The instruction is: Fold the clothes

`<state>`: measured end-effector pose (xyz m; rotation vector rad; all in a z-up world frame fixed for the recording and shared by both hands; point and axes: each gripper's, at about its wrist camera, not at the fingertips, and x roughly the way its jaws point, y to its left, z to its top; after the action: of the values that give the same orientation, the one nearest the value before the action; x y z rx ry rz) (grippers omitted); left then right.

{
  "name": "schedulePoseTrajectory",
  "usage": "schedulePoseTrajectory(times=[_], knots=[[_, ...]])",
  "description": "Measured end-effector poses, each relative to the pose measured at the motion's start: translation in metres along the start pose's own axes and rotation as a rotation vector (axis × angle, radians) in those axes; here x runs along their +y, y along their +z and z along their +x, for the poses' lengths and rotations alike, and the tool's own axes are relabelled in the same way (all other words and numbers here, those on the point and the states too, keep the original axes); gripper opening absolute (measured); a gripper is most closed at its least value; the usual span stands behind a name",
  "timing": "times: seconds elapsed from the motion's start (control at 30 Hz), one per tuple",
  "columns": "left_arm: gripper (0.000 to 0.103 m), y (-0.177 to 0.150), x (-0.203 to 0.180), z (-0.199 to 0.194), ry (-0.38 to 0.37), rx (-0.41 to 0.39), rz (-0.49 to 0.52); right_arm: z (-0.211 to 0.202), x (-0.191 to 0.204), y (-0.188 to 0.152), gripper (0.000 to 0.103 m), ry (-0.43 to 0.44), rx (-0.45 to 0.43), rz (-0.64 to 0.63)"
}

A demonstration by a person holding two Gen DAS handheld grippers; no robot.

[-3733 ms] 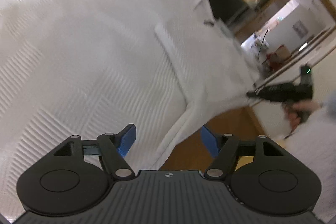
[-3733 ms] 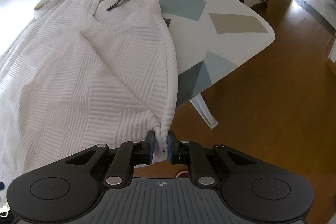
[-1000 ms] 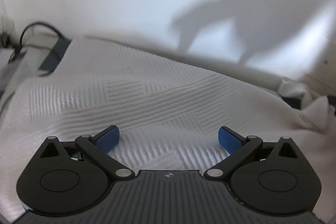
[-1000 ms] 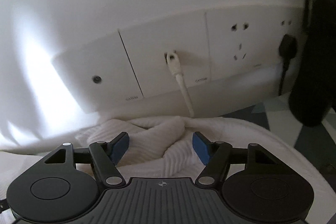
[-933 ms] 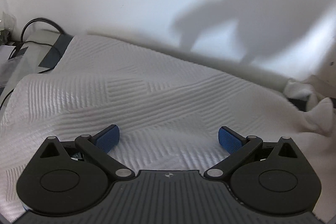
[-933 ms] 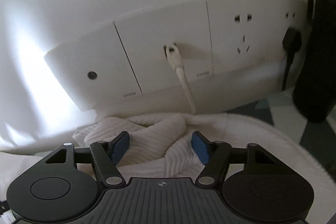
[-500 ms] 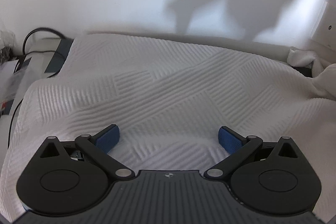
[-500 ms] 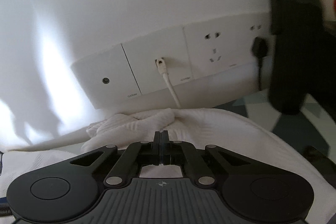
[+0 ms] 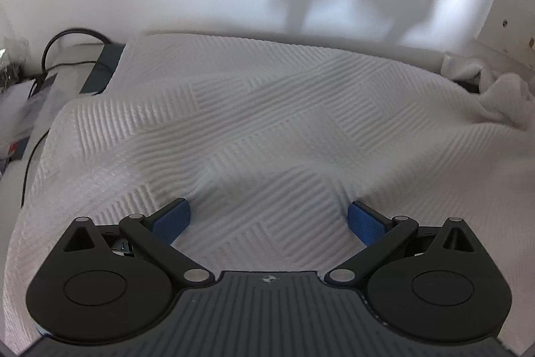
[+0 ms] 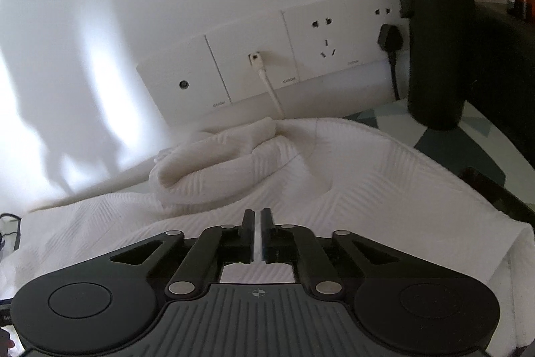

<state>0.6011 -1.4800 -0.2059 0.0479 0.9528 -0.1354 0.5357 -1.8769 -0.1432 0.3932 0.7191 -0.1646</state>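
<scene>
A white textured garment [image 9: 267, 129] lies spread over the table and fills the left wrist view. My left gripper [image 9: 267, 219] is open just above it, with its blue pads [image 9: 172, 219] wide apart and cloth between them. In the right wrist view the same garment [image 10: 367, 189] has a bunched sleeve [image 10: 214, 153] lying against the wall. My right gripper [image 10: 256, 216] is shut, and a fold of the white cloth runs up to its fingertips and shows in the thin gap between them.
A white wall with a socket panel [image 10: 260, 66] and a plugged white cable [image 10: 267, 86] stands close behind. A tall black bottle [image 10: 438, 32] stands at the right on the patterned table [image 10: 468, 129]. Black cables [image 9: 63, 42] and papers lie at the far left.
My right gripper, open around the sleeve a second ago, has shut on cloth and drawn back from the wall. My left gripper stays open and has settled lower over the garment.
</scene>
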Motion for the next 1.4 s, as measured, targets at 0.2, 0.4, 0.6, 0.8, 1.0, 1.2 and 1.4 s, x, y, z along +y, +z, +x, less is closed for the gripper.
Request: schedulePoseTrajectory(times=[0.2,0.4,0.6,0.8,1.0,1.2,1.4], knots=[[0.102,0.002,0.008,0.003,0.003,-0.018,0.006,0.020,0.001,0.019,0.034,0.006,-0.006,0.018],[0.103,0.001,0.012,0.006,0.002,-0.044,0.028,0.057,0.002,0.044,0.039,0.022,0.006,0.072],[0.103,-0.002,0.011,0.005,0.003,-0.067,0.032,0.093,0.010,0.058,0.063,0.017,0.001,0.128],[0.103,-0.004,0.011,0.004,0.002,-0.083,0.033,0.112,0.017,0.056,0.005,-0.027,0.026,0.104],[0.103,-0.005,0.012,0.003,0.001,-0.090,0.032,0.070,-0.007,0.033,0.002,0.036,-0.053,0.140],[0.103,-0.008,0.014,0.001,0.001,-0.098,0.031,0.010,-0.020,0.002,0.002,0.110,-0.077,0.130],[0.103,-0.012,0.017,-0.001,-0.002,-0.113,0.034,-0.037,-0.025,-0.061,0.001,0.133,0.020,0.130]])
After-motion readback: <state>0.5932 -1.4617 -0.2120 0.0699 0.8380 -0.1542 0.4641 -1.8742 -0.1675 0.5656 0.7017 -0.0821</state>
